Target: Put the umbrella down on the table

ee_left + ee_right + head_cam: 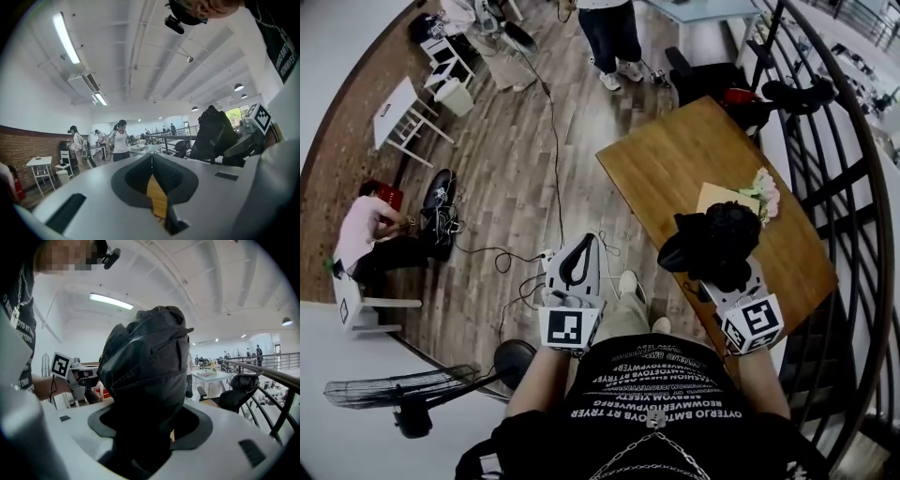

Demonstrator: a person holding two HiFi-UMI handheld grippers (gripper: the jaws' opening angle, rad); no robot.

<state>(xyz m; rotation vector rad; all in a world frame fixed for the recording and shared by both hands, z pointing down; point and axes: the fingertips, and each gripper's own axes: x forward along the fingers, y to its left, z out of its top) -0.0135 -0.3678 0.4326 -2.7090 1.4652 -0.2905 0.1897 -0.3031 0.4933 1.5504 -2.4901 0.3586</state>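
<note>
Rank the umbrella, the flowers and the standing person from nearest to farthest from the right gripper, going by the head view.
1. The umbrella: black, folded, held in the right gripper.
2. The flowers: on the wooden table, just beyond the umbrella.
3. The standing person: on the floor past the table's far end.

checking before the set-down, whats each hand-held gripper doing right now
left hand-held gripper: closed, nothing between the jaws
right hand-held gripper: closed on the umbrella
</note>
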